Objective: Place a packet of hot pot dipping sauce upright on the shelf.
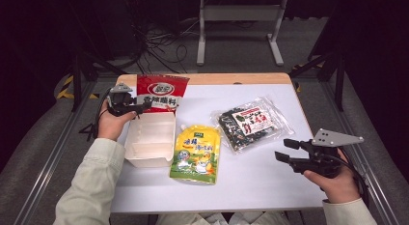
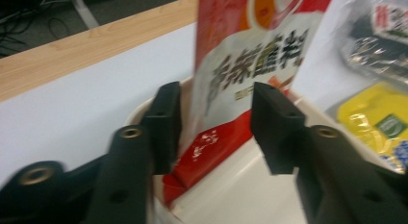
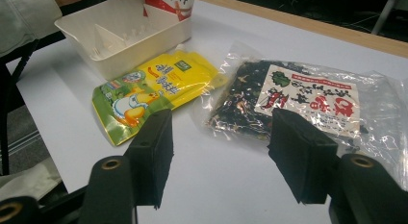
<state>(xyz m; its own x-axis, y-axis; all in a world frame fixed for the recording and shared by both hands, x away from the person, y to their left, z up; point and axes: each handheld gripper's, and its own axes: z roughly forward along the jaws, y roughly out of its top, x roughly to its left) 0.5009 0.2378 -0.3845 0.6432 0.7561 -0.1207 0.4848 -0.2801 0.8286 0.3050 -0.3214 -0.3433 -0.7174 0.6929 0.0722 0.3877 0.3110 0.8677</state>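
The red and white packet stands upright with its lower end inside the far compartment of the white divided box, at the table's far left. Large Chinese characters run across its white band, under a round logo on red; they are too blurred to read with certainty. In the left gripper view the left gripper straddles the packet's lower part: the jaws stand apart, one on each side, and no pad presses on it. It is not clear whether the left-hand pad touches the packet's edge.

Just right of the box lies a yellow spouted pouch, flat, printed with a cartoon duck and a green label with Chinese text, not legible. Right of that lies a clear bag of dark dried contents, with a white label carrying red and green print, also unreadable. The pouch's corner is just beside the bag.

The right gripper hovers over the table's right edge, held in the person's hand, jaws spread with nothing between them, pointing toward the clear bag. Nothing lies between it and the bag.

The surface is a white table top with a wooden strip along the far edge. Beyond it are a dark floor, loose cables and a white metal frame.
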